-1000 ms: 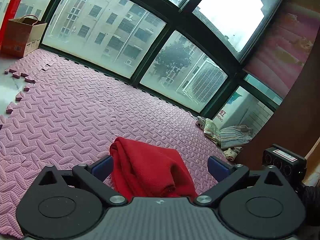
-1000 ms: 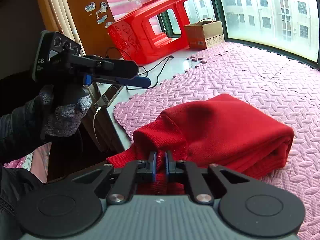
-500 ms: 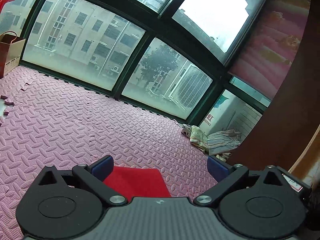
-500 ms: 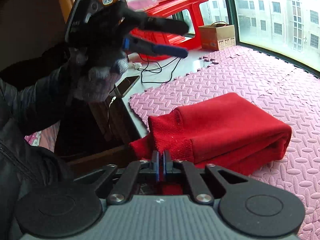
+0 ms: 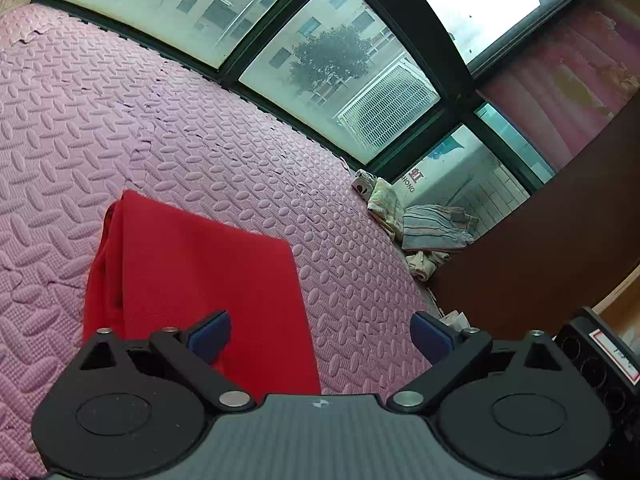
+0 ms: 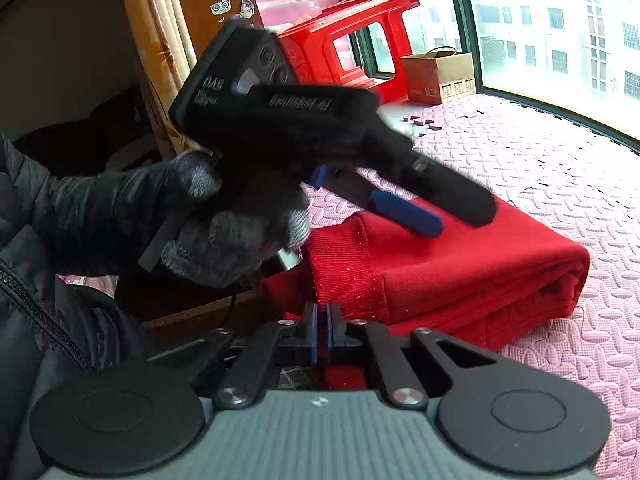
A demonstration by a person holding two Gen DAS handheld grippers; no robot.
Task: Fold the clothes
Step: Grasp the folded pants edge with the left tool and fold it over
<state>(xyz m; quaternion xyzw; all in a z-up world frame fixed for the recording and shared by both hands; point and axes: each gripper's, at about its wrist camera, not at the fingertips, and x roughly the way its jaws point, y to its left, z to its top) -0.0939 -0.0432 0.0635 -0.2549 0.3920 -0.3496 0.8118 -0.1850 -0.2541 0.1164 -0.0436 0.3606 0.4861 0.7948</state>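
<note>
A red sweater (image 6: pixel 460 264) lies folded on the pink foam mat (image 6: pixel 560 184). In the left wrist view the sweater (image 5: pixel 200 272) is a flat rectangle just ahead. My left gripper (image 5: pixel 320 334) is open and empty, held above the sweater's near edge; it also shows in the right wrist view (image 6: pixel 448 212), over the sweater, in a gloved hand. My right gripper (image 6: pixel 320 320) is shut at the sweater's ribbed hem; whether cloth is pinched between the jaws is hard to tell.
A pile of striped clothes (image 5: pixel 432 228) lies at the mat's far corner by the window. A red plastic stool (image 6: pixel 352 40) and a cardboard box (image 6: pixel 440 76) stand at the other end. A wooden wall panel (image 5: pixel 540 260) borders the mat.
My left gripper swung up away from the sweater, then came back down over it, staying open. My right gripper stayed shut at the hem. The sweater's loose end has flattened.
</note>
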